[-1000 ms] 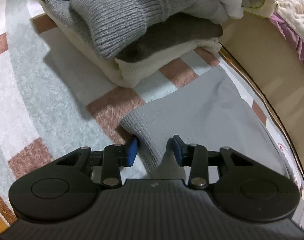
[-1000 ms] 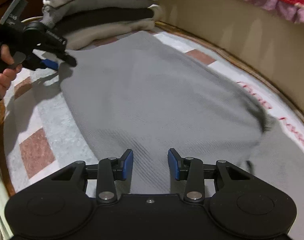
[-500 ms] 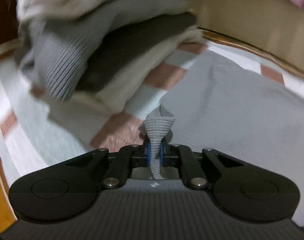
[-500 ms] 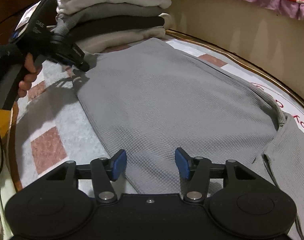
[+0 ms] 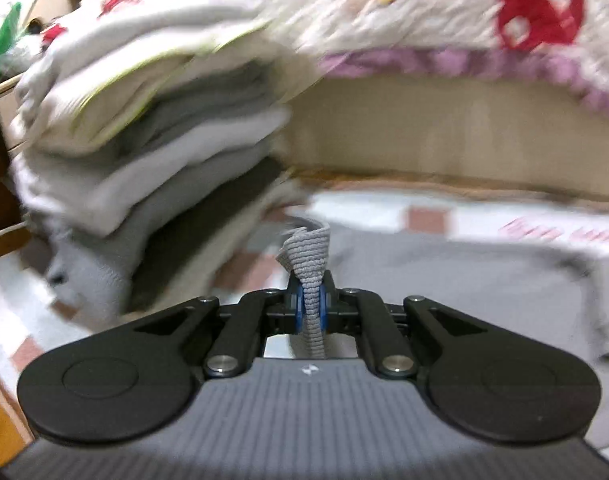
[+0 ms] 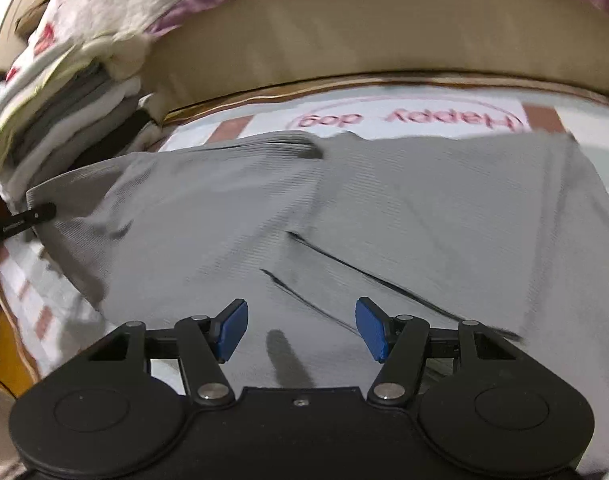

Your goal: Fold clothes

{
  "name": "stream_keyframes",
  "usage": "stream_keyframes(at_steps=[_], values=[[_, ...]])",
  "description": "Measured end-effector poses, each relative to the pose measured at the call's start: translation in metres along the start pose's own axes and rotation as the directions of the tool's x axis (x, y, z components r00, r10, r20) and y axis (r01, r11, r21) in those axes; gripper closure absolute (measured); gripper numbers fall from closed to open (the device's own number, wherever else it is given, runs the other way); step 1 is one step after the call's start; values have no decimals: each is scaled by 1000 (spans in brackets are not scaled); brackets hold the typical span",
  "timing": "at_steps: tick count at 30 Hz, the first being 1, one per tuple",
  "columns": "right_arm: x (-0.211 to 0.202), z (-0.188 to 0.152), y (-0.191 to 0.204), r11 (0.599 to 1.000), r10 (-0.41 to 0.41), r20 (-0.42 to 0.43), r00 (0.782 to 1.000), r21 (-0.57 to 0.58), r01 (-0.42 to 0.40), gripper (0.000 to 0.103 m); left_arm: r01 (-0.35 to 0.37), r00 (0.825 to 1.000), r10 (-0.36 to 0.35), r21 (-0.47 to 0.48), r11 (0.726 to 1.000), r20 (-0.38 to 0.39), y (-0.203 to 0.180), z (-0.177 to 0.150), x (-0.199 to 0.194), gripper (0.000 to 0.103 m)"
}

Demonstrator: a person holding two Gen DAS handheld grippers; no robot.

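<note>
A grey knit garment [image 6: 344,216] lies spread on a patterned mat [image 6: 404,104]. My left gripper [image 5: 310,304] is shut on its ribbed corner [image 5: 306,252], which sticks up between the blue pads. In the right wrist view that same gripper [image 6: 44,211] pinches the garment's left corner, lifted off the mat. My right gripper [image 6: 300,328] hovers over the garment's near middle, its jaws opening, with nothing between them.
A tall stack of folded clothes [image 5: 144,160] stands at the left, close to the held corner. A beige bed side [image 6: 384,32] with a quilted cover [image 5: 424,4] runs behind the mat. The mat's printed words [image 6: 404,120] lie past the garment.
My left gripper shut on the garment's corner and lifted it up beside the stack. My right gripper opened wider and swung right over the garment.
</note>
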State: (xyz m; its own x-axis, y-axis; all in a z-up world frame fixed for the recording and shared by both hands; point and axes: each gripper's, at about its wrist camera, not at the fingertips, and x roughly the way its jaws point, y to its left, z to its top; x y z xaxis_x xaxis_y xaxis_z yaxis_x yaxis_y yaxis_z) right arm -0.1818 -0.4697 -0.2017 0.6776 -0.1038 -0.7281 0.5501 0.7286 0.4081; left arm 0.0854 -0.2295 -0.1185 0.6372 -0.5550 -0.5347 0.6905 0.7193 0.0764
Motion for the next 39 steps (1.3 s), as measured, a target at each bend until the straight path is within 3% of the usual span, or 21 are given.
stream_keyframes(at_steps=[3, 5, 7, 8, 9, 11, 12, 13, 18, 22, 27, 29, 30, 31, 32, 34, 36, 39], values=[[-25, 4, -23, 996, 53, 9, 999, 75, -54, 38, 97, 995, -97, 23, 995, 14, -53, 18, -19, 96], [-41, 6, -41, 991, 38, 13, 999, 125, -39, 38, 169, 985, -170, 62, 984, 12, -93, 27, -28, 97], [-55, 5, -61, 986, 1, 27, 1000, 164, -5, 38, 288, 956, -292, 90, 953, 33, -135, 29, -44, 97], [-61, 3, -70, 982, -5, 34, 999, 187, -2, 38, 352, 933, -358, 99, 931, 42, -153, 28, -54, 97], [-67, -1, -80, 977, -2, 42, 999, 215, -7, 38, 442, 894, -447, 87, 893, 40, -171, 24, -63, 97], [-75, -11, -101, 962, 31, 47, 998, 269, -42, 38, 613, 790, -612, -15, 790, 25, -195, 12, -70, 97], [-78, -16, -109, 956, 46, 47, 998, 289, -58, 38, 662, 749, -662, -48, 748, 8, -206, 3, -72, 97], [-80, -22, -117, 952, 54, 46, 997, 300, -66, 38, 683, 728, -685, -50, 729, -27, -218, -7, -70, 97], [-78, -54, -145, 927, 67, 12, 998, 368, -67, 38, 689, 707, -667, 17, 724, -234, -269, -57, -49, 96], [-82, -69, -150, 936, 65, 37, 997, 344, -74, 42, 714, 686, -696, 12, 700, -210, -276, -68, -54, 96], [-100, -72, -157, 954, 11, 111, 994, 297, -44, 42, 753, 656, -713, 146, 642, -246, -292, -65, -65, 95], [-100, -74, -169, 943, -33, 109, 994, 333, -5, 47, 758, 645, -696, 146, 636, -314, -305, -73, -59, 89], [-100, -74, -175, 934, -40, 113, 993, 358, -4, 49, 751, 646, -677, 138, 645, -352, -311, -79, -53, 84], [-100, -74, -180, 923, -35, 116, 993, 384, -13, 48, 744, 647, -655, 134, 655, -390, -316, -85, -48, 72], [-101, -74, -184, 913, -22, 115, 993, 408, -27, 48, 739, 648, -641, 134, 660, -412, -318, -91, -46, 71], [-106, -70, -184, 904, -29, 128, 991, 427, -28, 46, 745, 642, -656, 118, 657, -398, -311, -97, -53, 67], [-116, -67, -175, 914, -31, 169, 985, 403, -40, 45, 753, 631, -682, 78, 654, -369, -297, -95, -63, 57], [-121, -58, -159, 945, 30, 200, 979, 315, -94, 44, 760, 628, -712, 51, 648, -316, -263, -83, -78, 53]])
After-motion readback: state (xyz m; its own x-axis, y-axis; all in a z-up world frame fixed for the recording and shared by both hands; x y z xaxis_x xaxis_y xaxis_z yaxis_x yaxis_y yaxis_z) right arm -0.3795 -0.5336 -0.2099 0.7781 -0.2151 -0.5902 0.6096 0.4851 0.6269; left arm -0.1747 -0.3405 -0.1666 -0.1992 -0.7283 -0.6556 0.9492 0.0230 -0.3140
